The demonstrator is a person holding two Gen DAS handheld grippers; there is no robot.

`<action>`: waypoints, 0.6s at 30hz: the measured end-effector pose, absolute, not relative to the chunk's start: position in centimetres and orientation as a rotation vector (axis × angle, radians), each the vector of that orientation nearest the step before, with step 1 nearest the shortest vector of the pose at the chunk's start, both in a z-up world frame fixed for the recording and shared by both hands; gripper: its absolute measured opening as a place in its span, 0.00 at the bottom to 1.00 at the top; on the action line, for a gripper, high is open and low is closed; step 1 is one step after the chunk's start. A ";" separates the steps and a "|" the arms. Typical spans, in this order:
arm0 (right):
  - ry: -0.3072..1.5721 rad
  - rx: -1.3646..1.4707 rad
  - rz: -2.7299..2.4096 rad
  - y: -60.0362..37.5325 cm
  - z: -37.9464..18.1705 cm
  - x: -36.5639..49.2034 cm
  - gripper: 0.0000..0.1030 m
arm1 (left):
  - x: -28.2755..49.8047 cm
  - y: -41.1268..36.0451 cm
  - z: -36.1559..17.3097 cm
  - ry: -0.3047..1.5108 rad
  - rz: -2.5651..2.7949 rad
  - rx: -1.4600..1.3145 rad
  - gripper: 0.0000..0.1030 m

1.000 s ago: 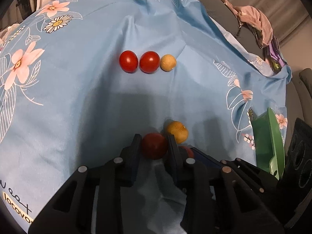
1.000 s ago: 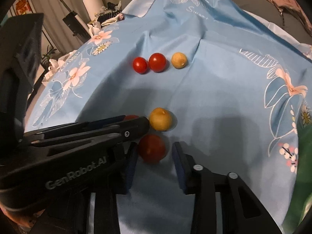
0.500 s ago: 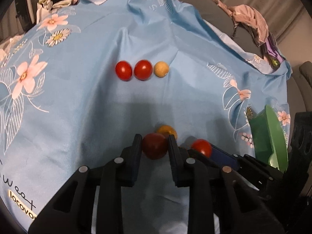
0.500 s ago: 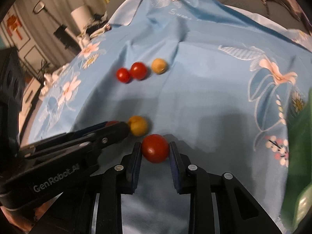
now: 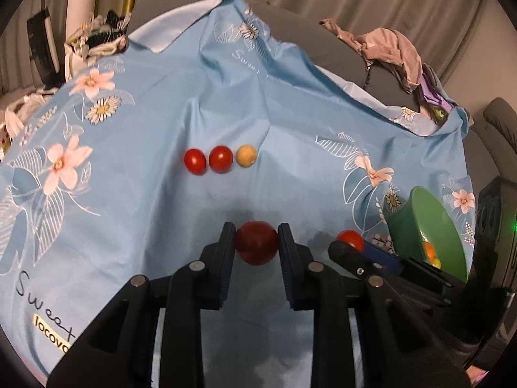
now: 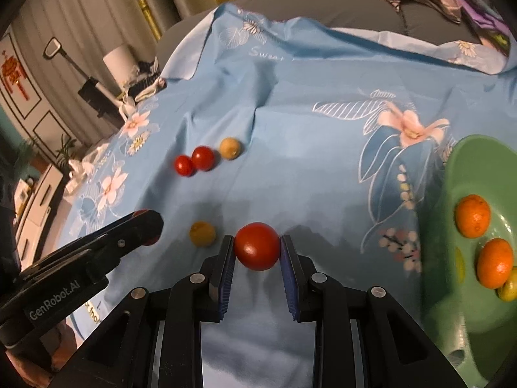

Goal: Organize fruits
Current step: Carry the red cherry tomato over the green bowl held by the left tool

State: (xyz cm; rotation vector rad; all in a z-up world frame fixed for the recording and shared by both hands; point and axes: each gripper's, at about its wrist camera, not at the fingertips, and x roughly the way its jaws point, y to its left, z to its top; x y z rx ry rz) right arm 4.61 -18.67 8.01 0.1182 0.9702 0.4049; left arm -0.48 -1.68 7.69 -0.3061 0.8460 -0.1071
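Observation:
My left gripper (image 5: 257, 247) is shut on a dark red tomato (image 5: 257, 246), lifted off the blue floral cloth (image 5: 145, 194). My right gripper (image 6: 257, 246) is shut on a second red tomato (image 6: 257, 245), which also shows at the right in the left wrist view (image 5: 350, 238). Farther back on the cloth lie two red tomatoes (image 5: 195, 161) (image 5: 221, 158) and a yellow fruit (image 5: 246, 155) in a row. Another yellow fruit (image 6: 202, 233) rests on the cloth just left of my right gripper. The left gripper (image 6: 147, 226) enters the right wrist view from the left.
A green bowl (image 6: 452, 174) at the right holds two oranges (image 6: 472, 216) (image 6: 494, 262) and a yellowish fruit (image 6: 509, 287). Clothes (image 5: 394, 48) lie heaped on the grey sofa behind the cloth. Clutter (image 5: 93, 37) sits past the cloth's far left edge.
The right gripper closed on its tomato and lifted it. Both grippers rose with their tomatoes, and the yellow fruit stayed on the cloth. The green bowl came further into view.

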 end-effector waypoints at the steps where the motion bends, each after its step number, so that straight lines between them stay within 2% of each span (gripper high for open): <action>1: 0.966 0.121 0.403 -18.8 8.1 4.5 0.29 | -0.6 -1.9 7.9 0.836 -0.108 -0.298 0.26; 18: 0.852 0.245 0.384 -22.8 11.2 3.6 0.29 | -3.3 -5.3 11.0 0.713 -0.187 -0.199 0.26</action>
